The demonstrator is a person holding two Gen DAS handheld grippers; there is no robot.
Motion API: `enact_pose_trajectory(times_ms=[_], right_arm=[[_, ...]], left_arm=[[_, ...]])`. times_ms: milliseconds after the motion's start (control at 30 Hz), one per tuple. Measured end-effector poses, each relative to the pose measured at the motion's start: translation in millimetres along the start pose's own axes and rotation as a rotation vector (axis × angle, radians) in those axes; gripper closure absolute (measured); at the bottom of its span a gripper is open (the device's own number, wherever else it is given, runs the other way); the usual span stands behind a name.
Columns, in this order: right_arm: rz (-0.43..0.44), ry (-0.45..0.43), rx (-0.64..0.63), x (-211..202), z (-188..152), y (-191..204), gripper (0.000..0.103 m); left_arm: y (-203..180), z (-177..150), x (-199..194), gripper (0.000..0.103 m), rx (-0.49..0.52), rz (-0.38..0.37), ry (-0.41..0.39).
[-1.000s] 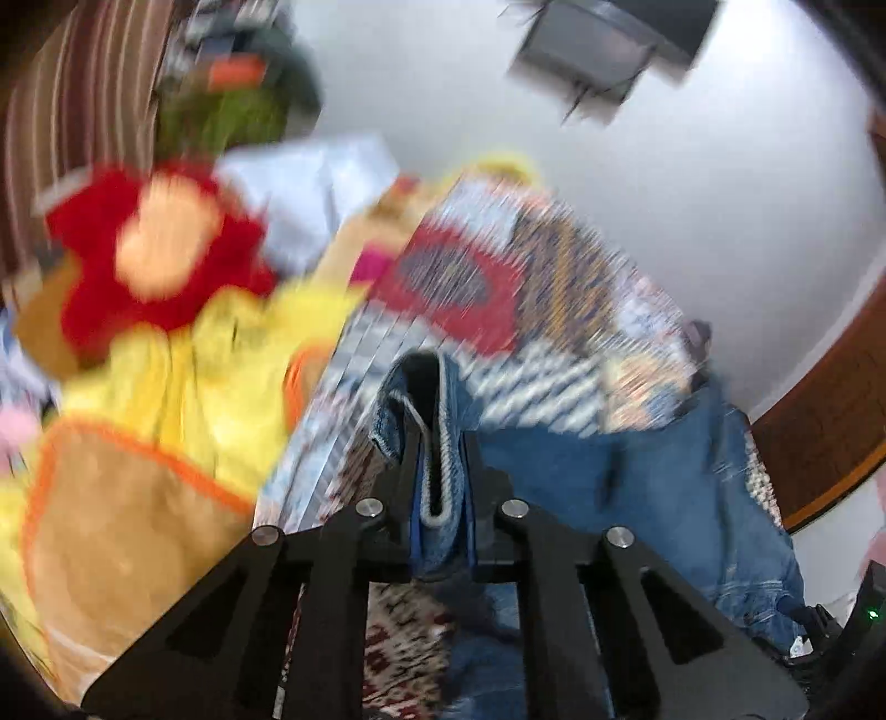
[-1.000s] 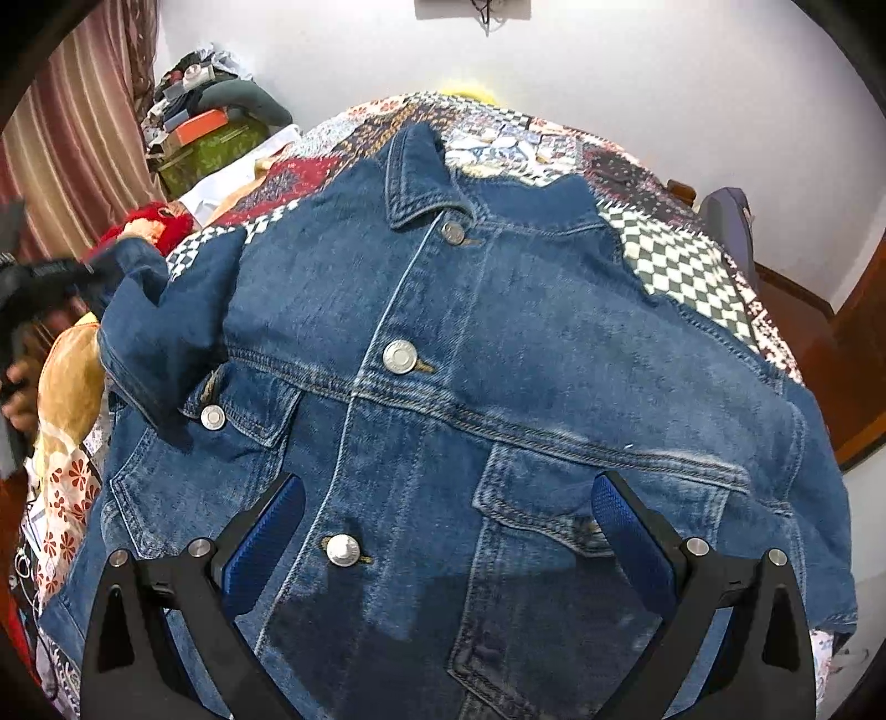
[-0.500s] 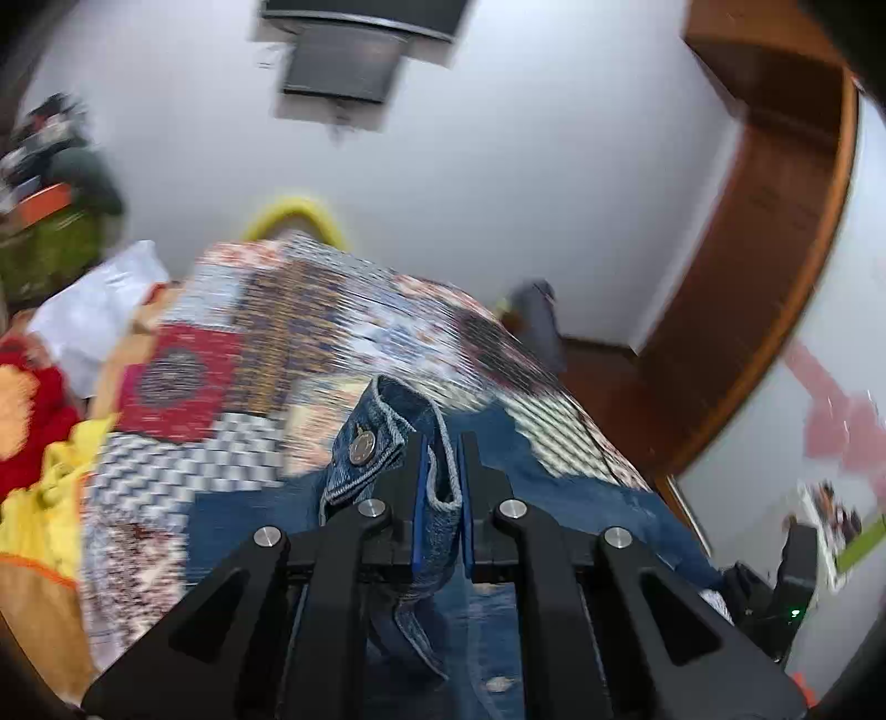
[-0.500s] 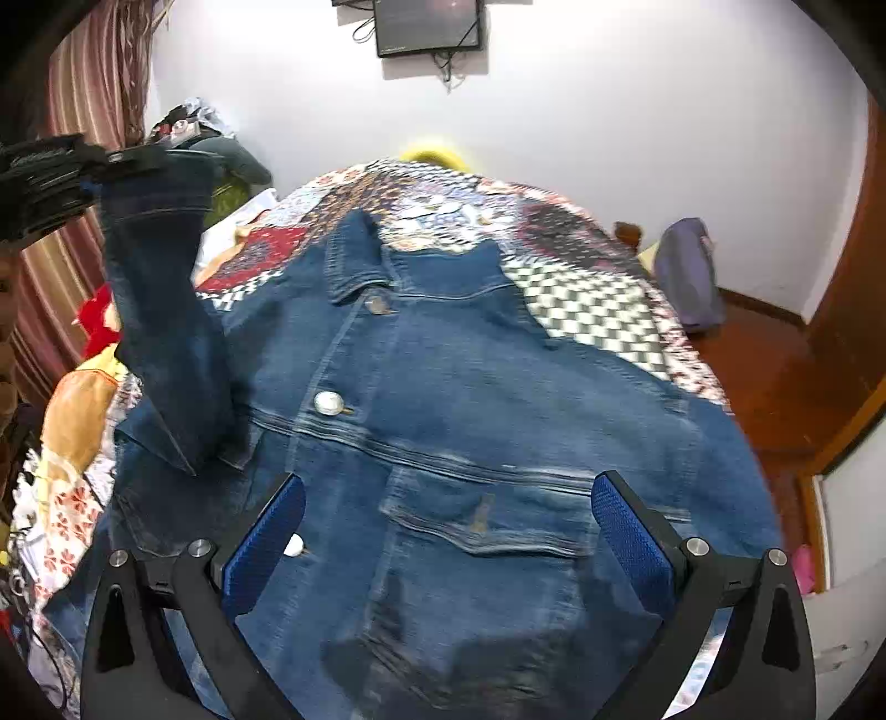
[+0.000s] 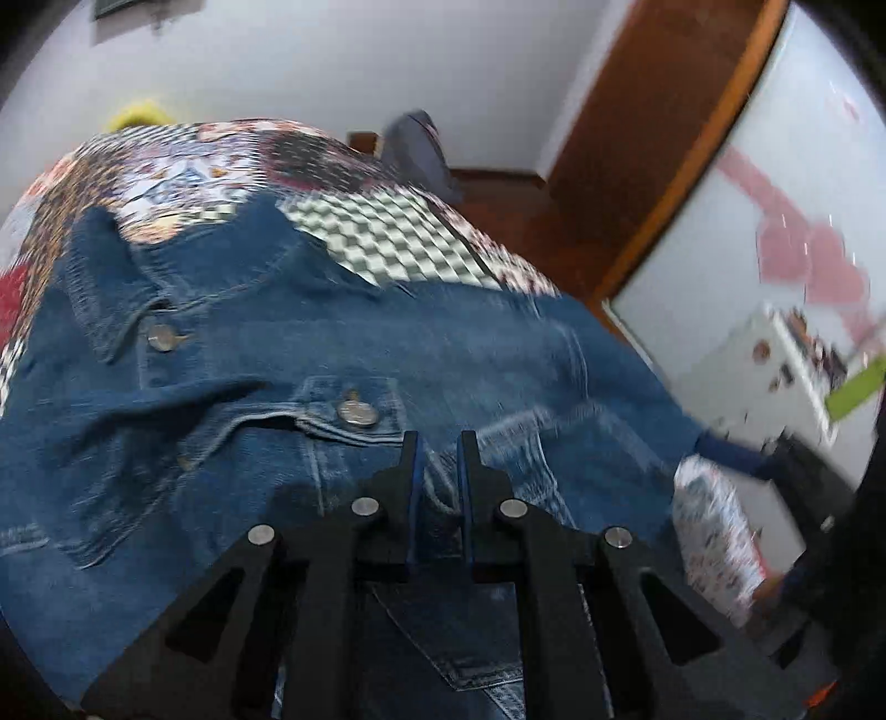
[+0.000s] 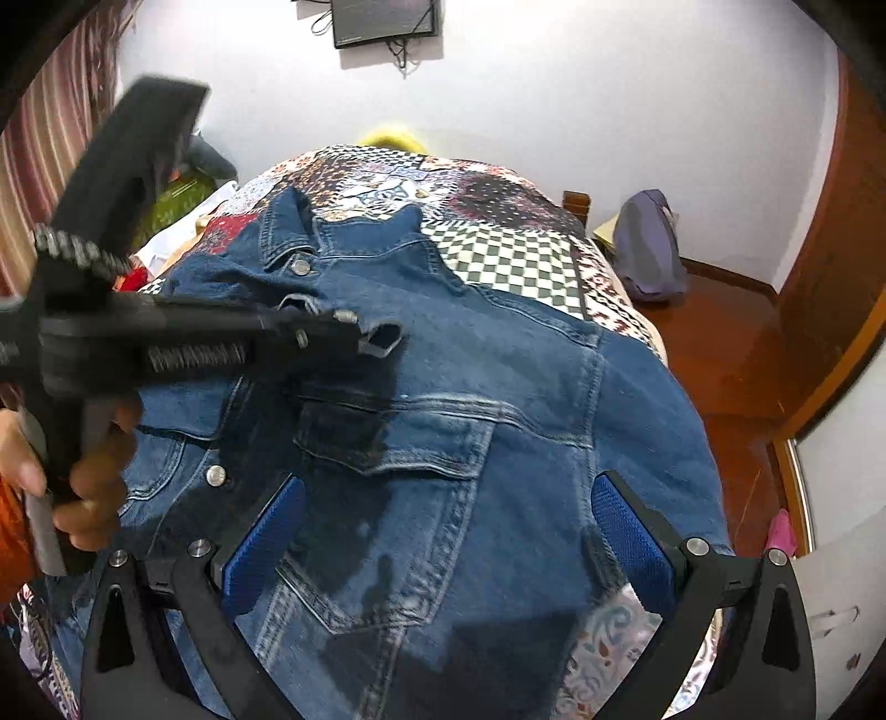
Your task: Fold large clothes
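A blue denim jacket [image 6: 498, 399] lies front up on a patchwork bedspread [image 6: 515, 266], collar toward the far wall. It also fills the left wrist view [image 5: 277, 354]. My left gripper [image 5: 438, 443] is shut on the jacket's left sleeve cuff and holds it over the jacket's chest; the cuff's button [image 5: 357, 412] lies just ahead of the fingers. In the right wrist view the left gripper [image 6: 382, 338] reaches in from the left above the chest. My right gripper [image 6: 443, 526] is open and empty above the jacket's lower front.
The bed's right edge drops to a wooden floor [image 6: 714, 354] with a grey bag [image 6: 648, 249] by the wall. Clothes and toys are piled along the bed's left side [image 6: 183, 199]. A screen [image 6: 387, 22] hangs on the far wall.
My left gripper has carried the sleeve from the bed's left side across and down onto the jacket's chest. My right gripper has stayed open and tilted up slightly.
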State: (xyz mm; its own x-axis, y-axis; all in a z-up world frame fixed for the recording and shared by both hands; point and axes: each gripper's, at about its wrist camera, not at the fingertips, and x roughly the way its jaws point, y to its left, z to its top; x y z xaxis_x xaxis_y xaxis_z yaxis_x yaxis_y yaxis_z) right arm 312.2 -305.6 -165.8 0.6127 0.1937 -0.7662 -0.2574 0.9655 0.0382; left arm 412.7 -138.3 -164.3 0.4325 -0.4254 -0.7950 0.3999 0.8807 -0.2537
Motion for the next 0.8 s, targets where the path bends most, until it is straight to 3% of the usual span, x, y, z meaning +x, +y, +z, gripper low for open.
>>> enact_pose_trajectory(times_ms=[67,167,233,300,367,500,633,800], right_arm=[[-0.005,0.0,0.009,-2,-2,-5,0.0],[-0.013,0.0,0.017,-3,-2,-9,0.0],[-0.011,-0.005,0.026,-3,1,-10,0.0],[-0.005,-0.012,0.041,-2,5,-11,0.0],[0.013,-0.014,0.053,0,11,-10,0.0],[0.092,0.015,0.102,14,24,-6,0.0],[0.161,0.05,0.136,36,41,6,0.0],[0.249,0.106,0.179,68,58,30,0.002]], left_arm=[[-4,-2,1,0.092,0.04,0.022,0.004],[2,-1,-14,0.08,0.028,-0.003,-0.008],[15,4,-36,0.065,-0.008,-0.025,-0.041],[34,7,-64,0.039,-0.049,-0.01,-0.098],[55,6,-91,0.038,-0.085,0.027,-0.146],[103,-13,-127,0.037,-0.119,0.147,-0.14],[156,-59,-136,0.035,-0.128,0.326,-0.065],[203,-123,-129,0.036,-0.18,0.405,0.044]])
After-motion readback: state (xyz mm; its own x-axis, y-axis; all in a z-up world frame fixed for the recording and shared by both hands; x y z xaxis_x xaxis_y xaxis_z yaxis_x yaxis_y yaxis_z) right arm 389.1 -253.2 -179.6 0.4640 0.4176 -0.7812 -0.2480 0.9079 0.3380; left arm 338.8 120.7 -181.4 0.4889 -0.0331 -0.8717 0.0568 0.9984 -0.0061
